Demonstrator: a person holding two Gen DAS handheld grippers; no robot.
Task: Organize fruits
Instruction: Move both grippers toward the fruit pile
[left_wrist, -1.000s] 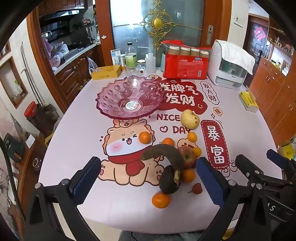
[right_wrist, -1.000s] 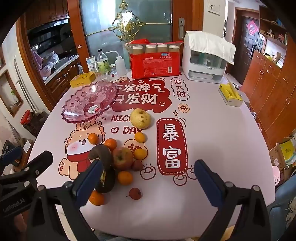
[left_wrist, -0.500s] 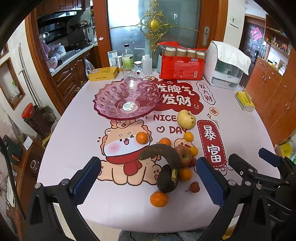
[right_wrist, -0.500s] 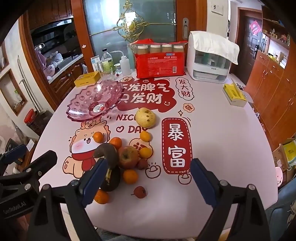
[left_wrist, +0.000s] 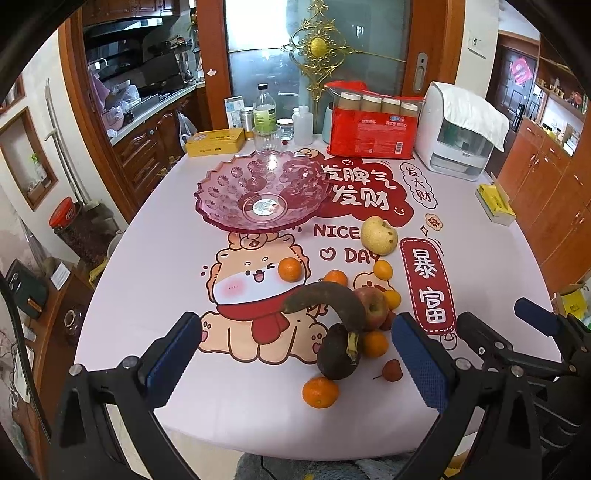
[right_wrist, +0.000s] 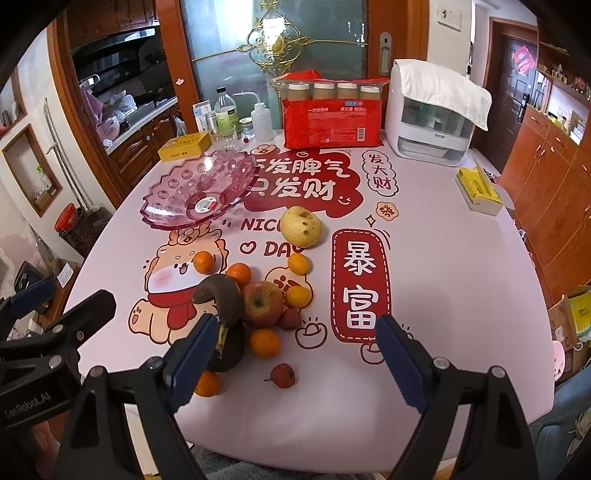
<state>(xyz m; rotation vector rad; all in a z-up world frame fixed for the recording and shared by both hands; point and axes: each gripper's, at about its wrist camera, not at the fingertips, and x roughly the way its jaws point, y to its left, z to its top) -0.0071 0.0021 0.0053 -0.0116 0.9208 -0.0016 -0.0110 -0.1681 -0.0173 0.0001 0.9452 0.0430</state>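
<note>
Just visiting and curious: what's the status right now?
Left hand-held gripper open, empty. Right hand-held gripper open, empty. Fruit pile on table; pink bowl empty. Nothing in the way.

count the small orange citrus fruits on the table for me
6. One on the cartoon's face, one behind the dark banana, two right of the apple, one in front of the apple, one nearest the table edge. More could hide under the pile.
</note>
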